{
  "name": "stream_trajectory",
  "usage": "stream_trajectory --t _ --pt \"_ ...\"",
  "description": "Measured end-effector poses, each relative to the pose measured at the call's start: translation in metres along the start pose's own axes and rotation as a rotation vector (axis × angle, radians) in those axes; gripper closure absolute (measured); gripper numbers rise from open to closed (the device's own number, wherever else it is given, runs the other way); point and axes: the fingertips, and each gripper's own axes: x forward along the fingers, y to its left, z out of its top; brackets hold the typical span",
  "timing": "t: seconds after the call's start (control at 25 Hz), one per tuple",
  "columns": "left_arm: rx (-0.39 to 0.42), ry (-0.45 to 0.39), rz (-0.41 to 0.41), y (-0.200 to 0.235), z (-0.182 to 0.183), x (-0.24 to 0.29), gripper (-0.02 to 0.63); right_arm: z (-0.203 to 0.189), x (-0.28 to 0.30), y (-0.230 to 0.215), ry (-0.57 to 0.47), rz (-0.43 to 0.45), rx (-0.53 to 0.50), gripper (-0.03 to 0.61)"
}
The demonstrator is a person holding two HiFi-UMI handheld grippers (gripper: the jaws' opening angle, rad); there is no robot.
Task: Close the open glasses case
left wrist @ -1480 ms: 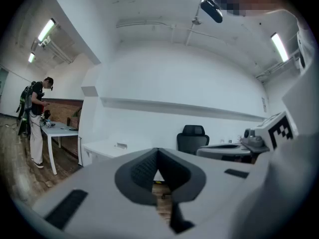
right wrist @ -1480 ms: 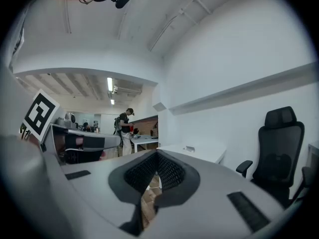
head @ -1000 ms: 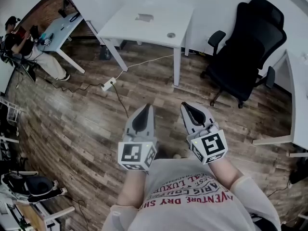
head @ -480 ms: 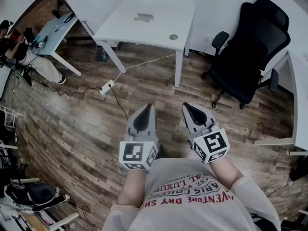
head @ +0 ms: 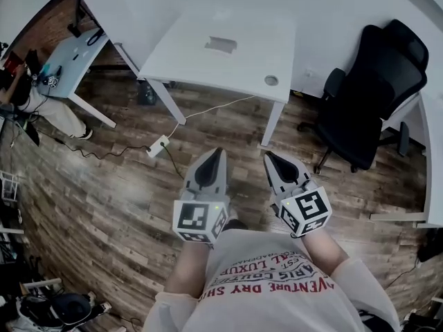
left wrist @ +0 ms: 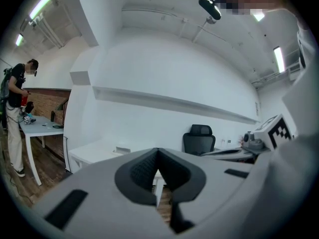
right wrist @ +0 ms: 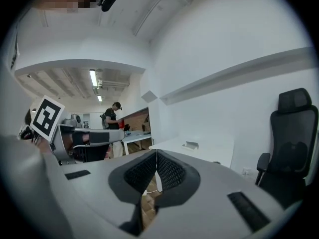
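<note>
A small grey object, perhaps the glasses case [head: 221,44], lies on the white table [head: 208,64] ahead; it is too small to tell whether it stands open. It also shows in the left gripper view as the case [left wrist: 122,150] and in the right gripper view as the case [right wrist: 190,145]. My left gripper [head: 216,155] and right gripper [head: 270,158] are held side by side at chest height over the wooden floor, well short of the table. In their own views the left gripper [left wrist: 157,156] and right gripper [right wrist: 156,158] are shut, pads together, holding nothing.
A black office chair [head: 374,109] stands right of the table. A power strip [head: 159,146] with cables lies on the floor at the left. Another desk [head: 73,54] with a person [head: 31,99] beside it is at far left. A white table edge [head: 432,158] runs along the right.
The table and chair have shifted right and grown slightly in the head view, so I have come a little nearer. Both grippers stay shut and keep their places before my chest.
</note>
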Motion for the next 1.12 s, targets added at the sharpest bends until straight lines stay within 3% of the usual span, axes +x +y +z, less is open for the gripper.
stream_trajectory --t 0.32,0.64,0.92,1.12 --pt "-0.023 0.024 -0.004 0.101 0.006 0.033 0.615 0.009 0.098 -0.001 0.031 -0.033 0.046 0.565" --pt "-0.086 0.071 0.059 0.157 -0.018 0.072 0.615 0.001 0.166 -0.033 0.073 -0.013 0.065 0.565" --pt "-0.077 0.076 0.098 0.192 -0.007 0.157 0.615 0.019 0.242 -0.085 0.076 0.058 0.056 0.565" --pt "-0.091 0.072 0.117 0.207 0.01 0.242 0.615 0.039 0.3 -0.15 0.09 0.102 0.053 0.565"
